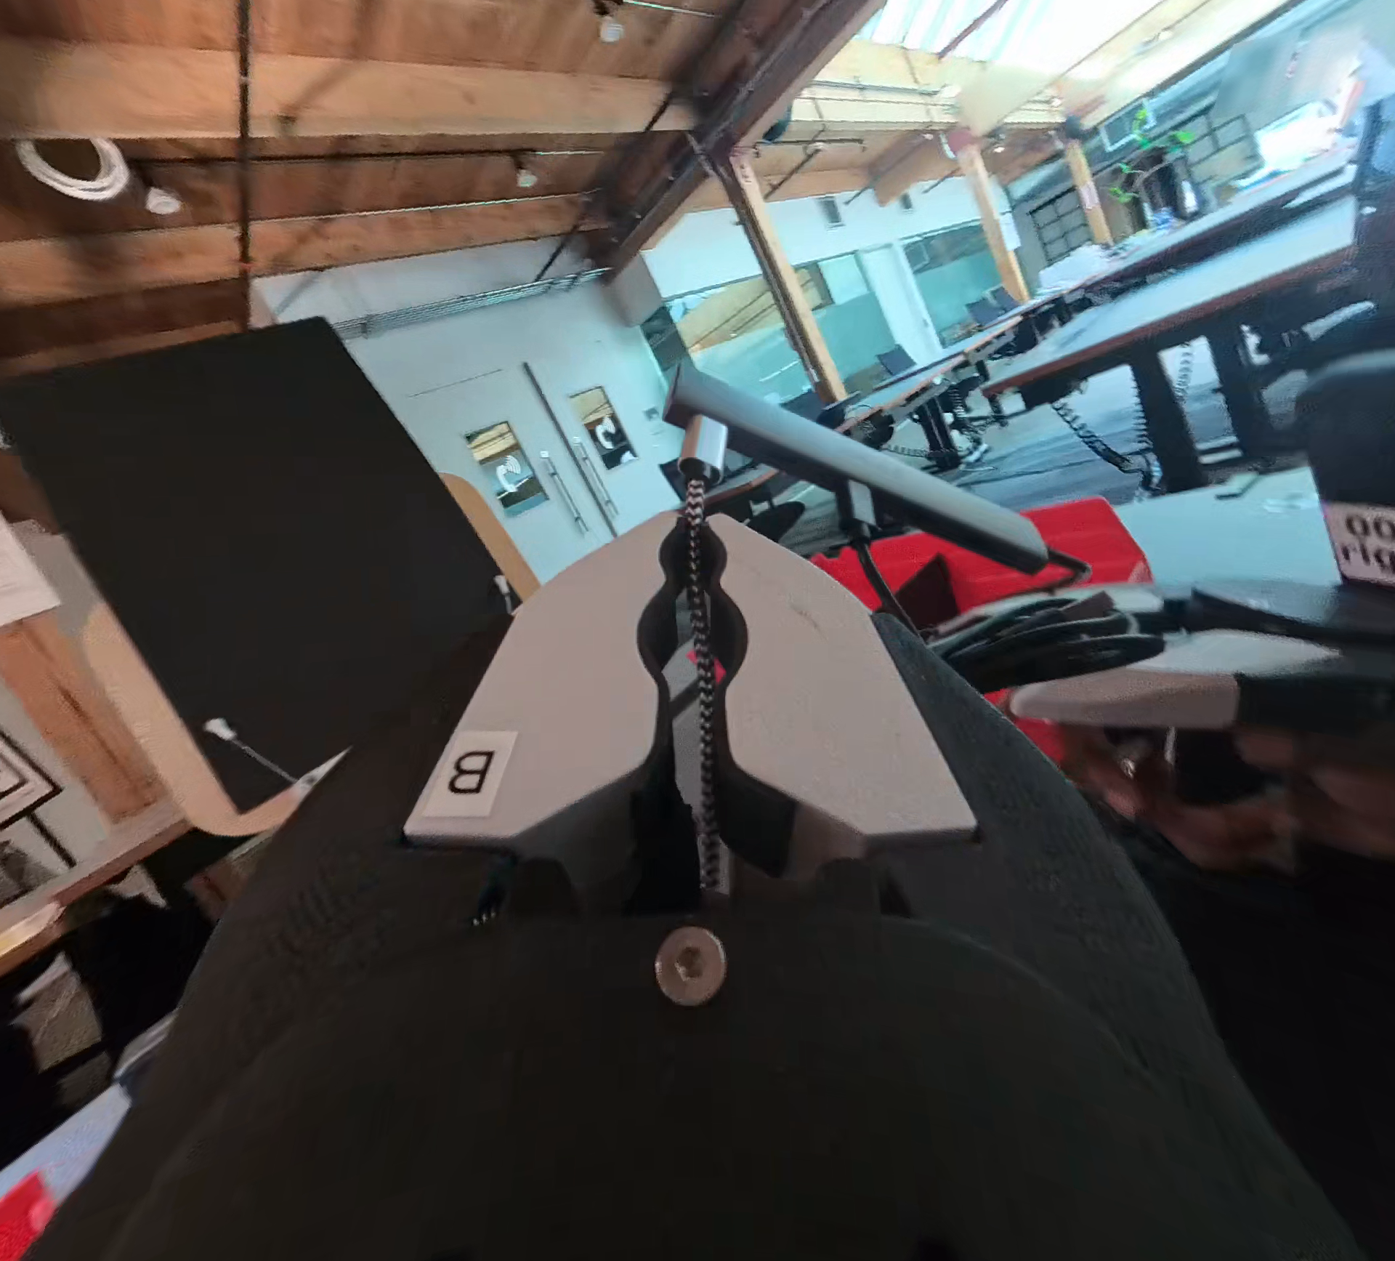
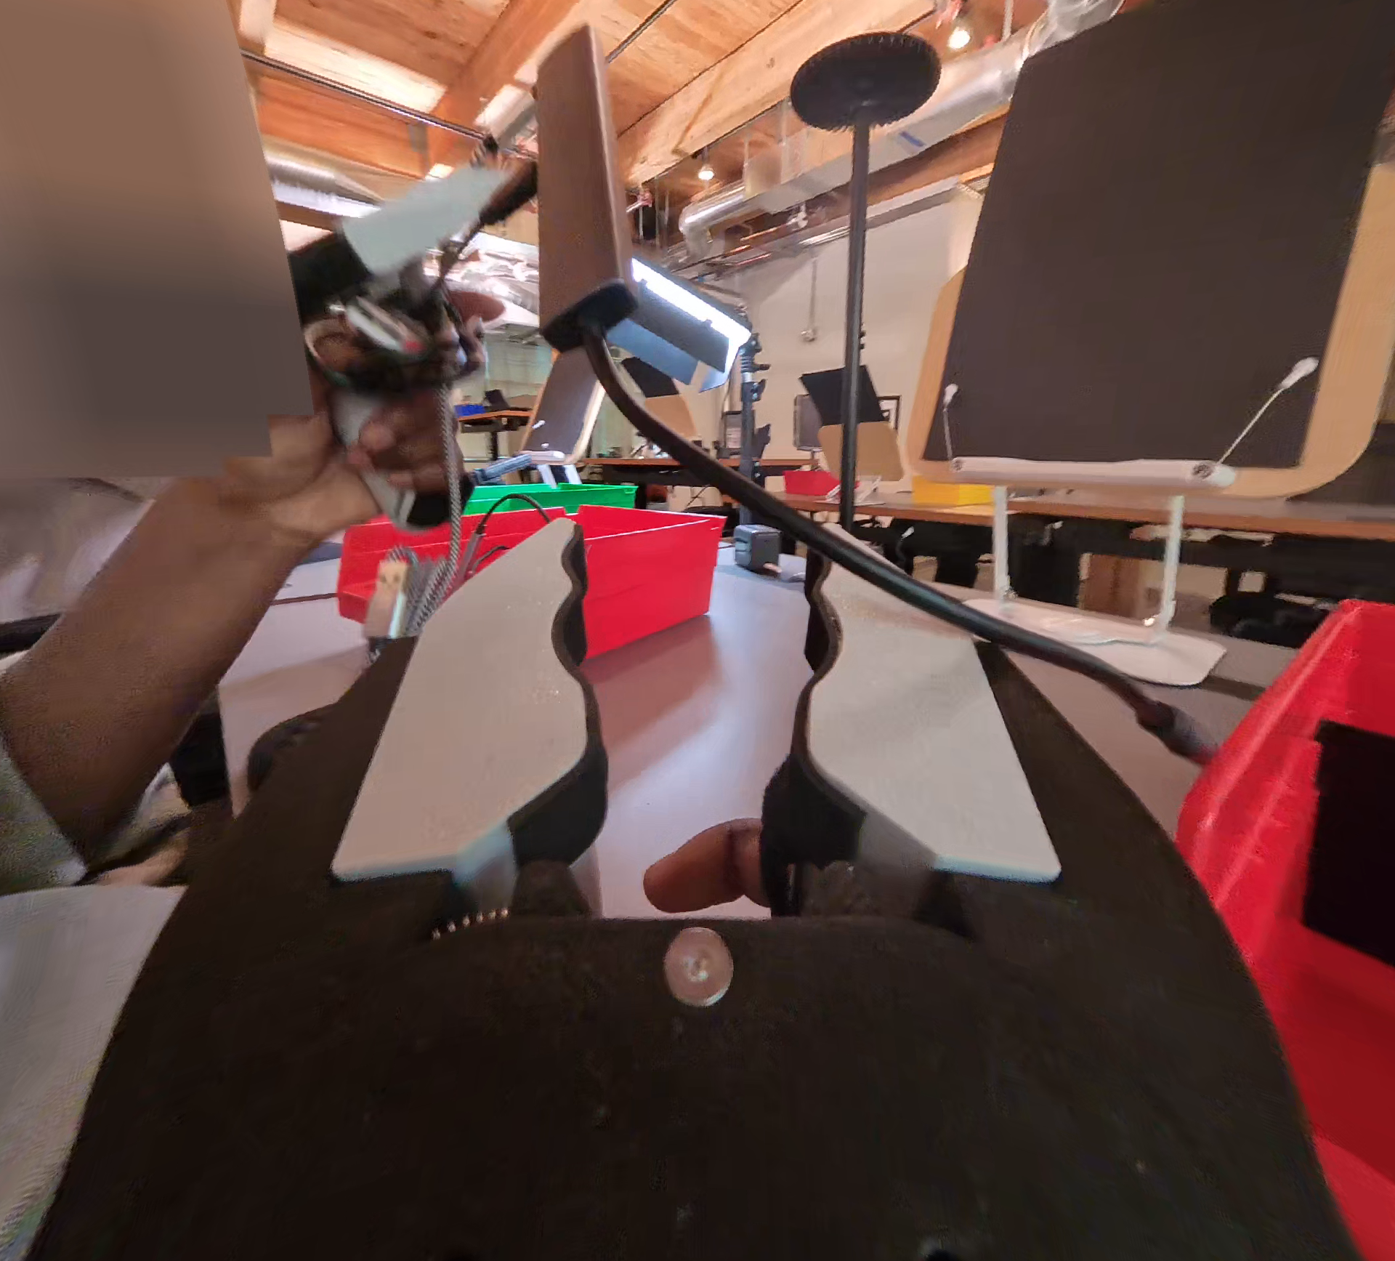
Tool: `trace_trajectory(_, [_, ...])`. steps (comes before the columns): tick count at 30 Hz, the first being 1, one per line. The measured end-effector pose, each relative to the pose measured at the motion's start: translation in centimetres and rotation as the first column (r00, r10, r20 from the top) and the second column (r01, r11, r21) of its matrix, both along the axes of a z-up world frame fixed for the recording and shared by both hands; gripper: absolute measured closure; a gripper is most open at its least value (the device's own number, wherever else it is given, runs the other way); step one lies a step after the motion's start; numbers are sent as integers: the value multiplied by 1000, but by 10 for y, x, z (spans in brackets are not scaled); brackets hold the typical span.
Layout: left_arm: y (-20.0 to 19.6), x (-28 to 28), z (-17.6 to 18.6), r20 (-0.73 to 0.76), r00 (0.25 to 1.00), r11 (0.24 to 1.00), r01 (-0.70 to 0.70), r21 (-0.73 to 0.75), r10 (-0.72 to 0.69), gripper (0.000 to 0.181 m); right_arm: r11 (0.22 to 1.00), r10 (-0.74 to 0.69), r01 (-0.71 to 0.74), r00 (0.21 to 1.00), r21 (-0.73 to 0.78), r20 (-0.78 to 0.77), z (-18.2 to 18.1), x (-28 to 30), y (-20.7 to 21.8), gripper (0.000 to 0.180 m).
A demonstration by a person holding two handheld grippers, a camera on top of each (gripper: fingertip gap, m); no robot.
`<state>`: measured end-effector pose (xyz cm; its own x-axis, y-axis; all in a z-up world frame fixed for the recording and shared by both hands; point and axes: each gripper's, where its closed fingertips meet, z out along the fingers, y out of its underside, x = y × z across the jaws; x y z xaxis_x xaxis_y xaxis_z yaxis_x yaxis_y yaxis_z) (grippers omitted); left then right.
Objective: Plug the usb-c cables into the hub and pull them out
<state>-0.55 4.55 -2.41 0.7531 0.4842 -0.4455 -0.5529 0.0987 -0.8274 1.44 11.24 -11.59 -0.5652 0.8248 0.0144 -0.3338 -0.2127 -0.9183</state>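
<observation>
My left gripper [image 1: 695, 530] is shut on a black-and-white braided cable [image 1: 700, 658]. The cable's silver plug [image 1: 702, 447] sits at one end of the grey hub [image 1: 868, 470], which is up in the air. A black cable [image 1: 860, 515] is plugged into the hub's side. In the right wrist view the hub [image 2: 577, 183] hangs upright beside the left gripper [image 2: 513, 186]. The hub's black cable [image 2: 755, 492] runs down across the right finger of my right gripper [image 2: 691, 560], which is open and empty below the hub. The braided cable's free plug [image 2: 389, 590] dangles at left.
A red bin [image 2: 649, 575] and a green bin [image 2: 543, 496] stand on the grey table [image 2: 679, 719] ahead. Another red bin [image 2: 1298, 847] is close on the right. A black board on a white stand [image 2: 1162, 288] and a black pole lamp [image 2: 857, 334] stand behind. My hands' fingertips stand some 12 cm from each other.
</observation>
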Motion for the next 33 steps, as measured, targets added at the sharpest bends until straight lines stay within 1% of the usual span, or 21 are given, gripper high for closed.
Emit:
trace_trajectory(2, [10,4,-23,-39,998,999,37,-36,-39,178,999,-36,37,999,37,-32,0,1,0,125])
trace_trajectory(3, [12,1,-33,-38,999,999,22,-39,-24,178,997,-53,55,998,47,-46,1,2,0,131])
trace_trajectory(5, [16,-11,-57,-13,1000,998,-5,-58,5,178,996,-64,67,996,55,-64,1,3,0,133])
trace_trajectory(6, [19,-14,-69,-5,1000,998,8,-65,-9,178,996,-67,70,996,60,-54,0,1,0,134])
trace_trajectory(8, [21,-27,-87,65,998,998,-3,-63,7,178,995,-79,81,996,58,-32,-2,-2,1,136])
trace_trajectory(9, [23,-31,-92,99,995,997,-9,-78,17,178,996,-73,74,997,56,-28,-2,-2,1,136])
trace_trajectory(10, [24,-32,-92,100,995,996,-17,-92,26,178,996,-66,68,997,52,-25,-2,-3,1,136])
trace_trajectory(13, [25,-31,-95,61,997,994,-37,-102,44,178,1000,4,-3,1000,25,-25,0,1,-3,136])
trace_trajectory(16, [33,-29,-105,91,995,988,-18,-151,32,178,997,57,-56,998,-57,17,1,-1,-1,138])
trace_trajectory(18, [33,-29,-107,80,996,987,-22,-162,36,177,990,89,-86,996,-110,22,3,-1,1,141])
trace_trajectory(21, [34,-27,-106,80,996,988,-11,-156,24,177,987,106,-102,994,-124,27,3,-1,1,142])
trace_trajectory(23, [36,-23,-109,85,996,985,27,-172,-12,175,985,114,-115,993,-127,-16,7,4,2,159])
trace_trajectory(24, [38,-21,-113,89,996,980,44,-193,-27,173,984,131,-135,990,-115,-42,9,8,1,166])
trace_trajectory(25, [39,-19,-114,96,994,977,66,-201,-47,169,987,128,-132,990,-95,-54,9,10,0,167])
trace_trajectory(26, [39,-17,-111,101,992,979,89,-185,-72,160,991,110,-114,992,-64,-63,9,11,-1,168])
trace_trajectory(27, [36,-14,-105,96,991,982,112,-151,-98,149,995,98,-99,992,-22,-77,8,12,-4,168])
trace_trajectory(28, [32,-12,-98,92,988,985,132,-107,-123,143,996,91,-89,991,26,-97,6,14,-9,168])
trace_trajectory(30, [21,-5,-85,99,973,975,214,-51,-209,137,989,98,-79,984,128,-149,4,20,-21,168])
trace_trajectory(31, [17,-1,-86,109,963,963,257,-86,-248,133,982,113,-84,978,167,-175,3,25,-27,168])
trace_trajectory(32, [13,5,-92,118,950,939,304,-158,-288,132,974,145,-107,972,201,-183,1,29,-33,168])
trace_trajectory(33, [9,13,-102,127,936,900,352,-257,-329,129,961,189,-147,968,234,-165,-3,31,-39,168])
